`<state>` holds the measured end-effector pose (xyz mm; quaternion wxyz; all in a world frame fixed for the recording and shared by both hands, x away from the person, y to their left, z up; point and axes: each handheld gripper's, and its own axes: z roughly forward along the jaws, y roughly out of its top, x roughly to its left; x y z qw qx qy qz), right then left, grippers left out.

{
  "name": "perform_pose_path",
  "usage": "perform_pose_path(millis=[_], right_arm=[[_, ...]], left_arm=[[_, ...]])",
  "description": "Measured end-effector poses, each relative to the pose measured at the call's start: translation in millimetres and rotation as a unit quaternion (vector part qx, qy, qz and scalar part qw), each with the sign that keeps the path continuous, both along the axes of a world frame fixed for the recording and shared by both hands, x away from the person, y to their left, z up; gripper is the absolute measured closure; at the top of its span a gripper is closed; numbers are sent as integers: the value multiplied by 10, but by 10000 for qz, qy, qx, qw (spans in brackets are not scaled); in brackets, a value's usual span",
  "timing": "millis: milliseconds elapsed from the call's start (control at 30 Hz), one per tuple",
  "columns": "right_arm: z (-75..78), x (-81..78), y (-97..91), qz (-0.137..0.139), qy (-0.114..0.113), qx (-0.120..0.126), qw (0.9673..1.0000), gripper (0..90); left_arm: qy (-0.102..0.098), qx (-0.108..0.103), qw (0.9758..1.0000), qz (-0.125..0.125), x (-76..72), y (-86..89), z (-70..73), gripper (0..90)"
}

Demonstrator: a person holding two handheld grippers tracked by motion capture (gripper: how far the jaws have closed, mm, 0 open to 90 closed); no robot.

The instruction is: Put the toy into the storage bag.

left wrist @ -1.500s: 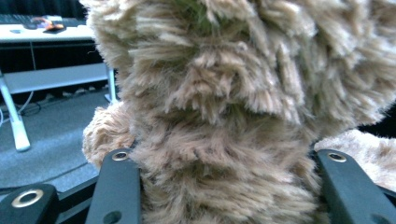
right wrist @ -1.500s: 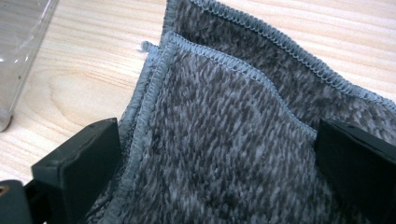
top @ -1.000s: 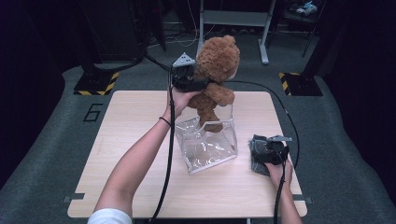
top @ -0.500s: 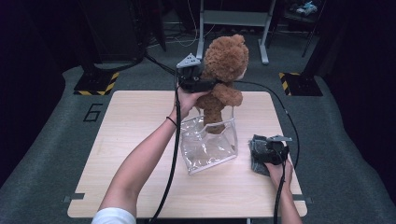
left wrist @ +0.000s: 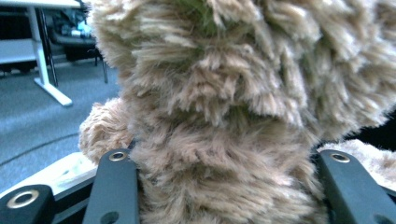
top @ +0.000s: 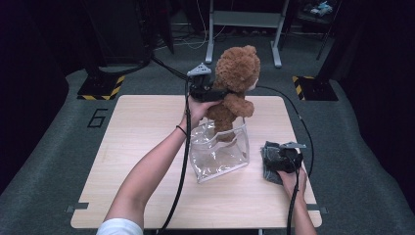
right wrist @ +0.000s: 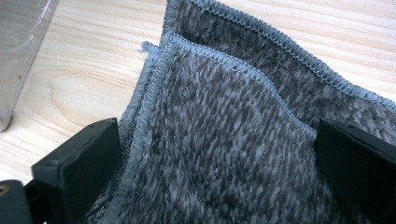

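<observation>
A fluffy brown plush teddy bear is held upright by the left gripper, whose two black jaws are pressed against either side of its furry torso, as seen in the left gripper view, where the bear's fur bulges between them. In the high view the bear is carried above the far middle of the light wooden table, its legs reaching down into the open mouth of a clear plastic zip pouch that stands on the tabletop. Near the right edge of the table, well apart from the pouch, the right gripper is rested low over a folded dark grey knitted cloth; its jaws are spread on either side of the cloth, and whether they press on it cannot be told
</observation>
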<state>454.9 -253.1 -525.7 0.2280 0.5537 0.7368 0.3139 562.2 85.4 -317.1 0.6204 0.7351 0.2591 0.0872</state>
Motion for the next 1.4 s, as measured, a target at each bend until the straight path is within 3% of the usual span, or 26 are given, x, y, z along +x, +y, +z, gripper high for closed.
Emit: perform_pose_path(millis=[167,267,600,967,1200,1400], right_arm=[[0,0,0,0,3,-4,10000,9],[0,0,0,-2,0,-1,10000,10],[2,-1,2,-7,11,0,10000,9],[2,-2,3,-10,11,-3,10000,10],[2,-3,2,-7,10,-1,10000,10],[2,-3,2,-8,9,0,10000,10]], left_arm=[[31,366,9992,-131,-54,36,14,446],[65,453,9989,-112,-92,96,-14,441],[274,338,9991,0,-111,351,-175,428],[334,725,9965,-237,-145,350,-252,404],[541,1005,9929,-348,-128,267,-342,405],[557,1111,9915,-382,-124,263,-327,378]])
